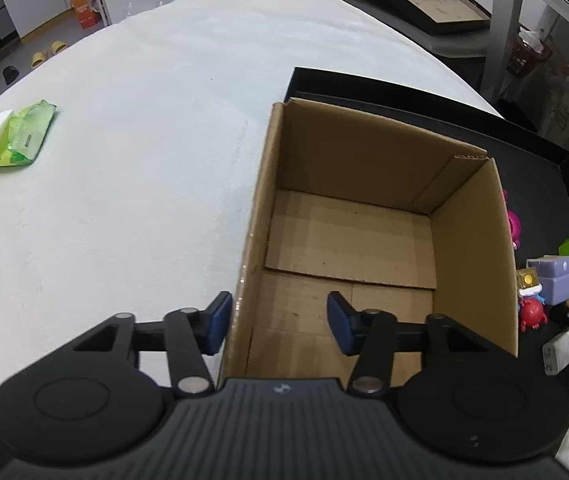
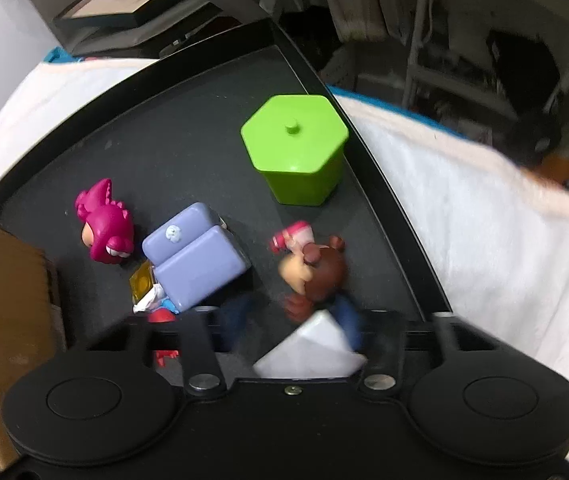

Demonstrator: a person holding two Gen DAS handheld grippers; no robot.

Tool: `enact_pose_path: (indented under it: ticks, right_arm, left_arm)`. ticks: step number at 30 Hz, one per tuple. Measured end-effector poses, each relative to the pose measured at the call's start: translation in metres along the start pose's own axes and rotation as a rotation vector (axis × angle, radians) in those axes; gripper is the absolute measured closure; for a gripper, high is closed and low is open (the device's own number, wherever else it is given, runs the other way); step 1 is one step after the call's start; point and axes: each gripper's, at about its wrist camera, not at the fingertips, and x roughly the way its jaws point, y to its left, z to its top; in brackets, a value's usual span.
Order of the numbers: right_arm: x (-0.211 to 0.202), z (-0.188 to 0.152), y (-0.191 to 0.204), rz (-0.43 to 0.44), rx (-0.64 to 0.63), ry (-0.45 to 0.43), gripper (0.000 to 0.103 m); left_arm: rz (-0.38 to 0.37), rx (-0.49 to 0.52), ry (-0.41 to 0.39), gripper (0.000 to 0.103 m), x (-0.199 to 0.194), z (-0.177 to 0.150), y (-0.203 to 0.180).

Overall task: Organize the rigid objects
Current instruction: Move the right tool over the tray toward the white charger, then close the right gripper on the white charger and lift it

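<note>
Brown-haired figurine (image 2: 316, 268) only right-wrist.

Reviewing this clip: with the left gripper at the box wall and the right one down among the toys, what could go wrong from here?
1. The left gripper is open, straddling the cardboard box wall; closing or pushing may tip or slide the empty box.
2. The right gripper is motion-blurred around a white block; its grip looks uncertain, so the block may slip.
3. The brown-haired figure lies right beside it and may get knocked.
</note>
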Motion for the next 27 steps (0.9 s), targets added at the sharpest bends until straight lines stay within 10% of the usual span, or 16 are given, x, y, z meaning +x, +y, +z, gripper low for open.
enact_pose_path:
  ticks: [7, 10, 13, 27]
  right_arm:
    - [-0.015, 0.0, -0.015, 0.122, 0.069, 0.023, 0.098]
    - [-0.022, 0.002, -0.031, 0.164, 0.143, 0.036, 0.083]
    - [-0.028, -0.001, -0.041, 0.159, 0.193, 0.035, 0.046]
    - [-0.008, -0.02, -0.018, 0.134, 0.156, 0.173, 0.04]
  left_arm:
    - [-0.005, -0.021, 0.009, 0.072, 0.0, -0.003, 0.008]
    - [-0.008, -0.033, 0.015, 0.072, -0.001, -0.004, 0.01]
    - [0.0, -0.025, 0.011, 0.072, -0.003, -0.006, 0.009]
    - [0.004, 0.016, 0.007, 0.072, -0.001, -0.008, 0.006]
